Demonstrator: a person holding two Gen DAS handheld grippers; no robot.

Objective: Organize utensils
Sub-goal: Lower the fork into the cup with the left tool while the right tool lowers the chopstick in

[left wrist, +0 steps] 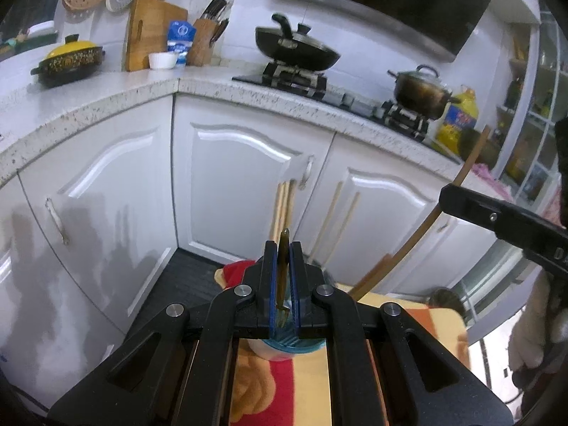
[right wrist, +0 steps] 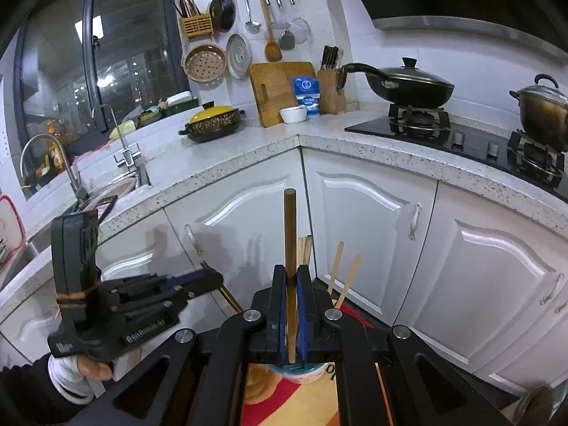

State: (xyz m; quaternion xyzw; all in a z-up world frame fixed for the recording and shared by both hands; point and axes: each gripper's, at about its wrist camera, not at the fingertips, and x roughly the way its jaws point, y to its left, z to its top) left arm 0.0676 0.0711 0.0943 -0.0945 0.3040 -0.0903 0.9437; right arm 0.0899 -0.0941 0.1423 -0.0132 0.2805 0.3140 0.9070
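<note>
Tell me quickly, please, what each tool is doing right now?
Left tool: closed on a slim olive-brown fork, tines toward the camera.
Right tool: closed on a dark wooden utensil handle; its working end is hidden.

The cup (right wrist: 296, 369) is mostly hidden behind the right gripper (right wrist: 291, 277); the wooden handle (right wrist: 289, 227) conceals its lower end there

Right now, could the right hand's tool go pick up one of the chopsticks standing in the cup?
Probably not yet. The right tool is shut on a dark wooden stick, so its jaws are occupied. The chopsticks stand just beyond it in the cup, with nothing between.
</note>
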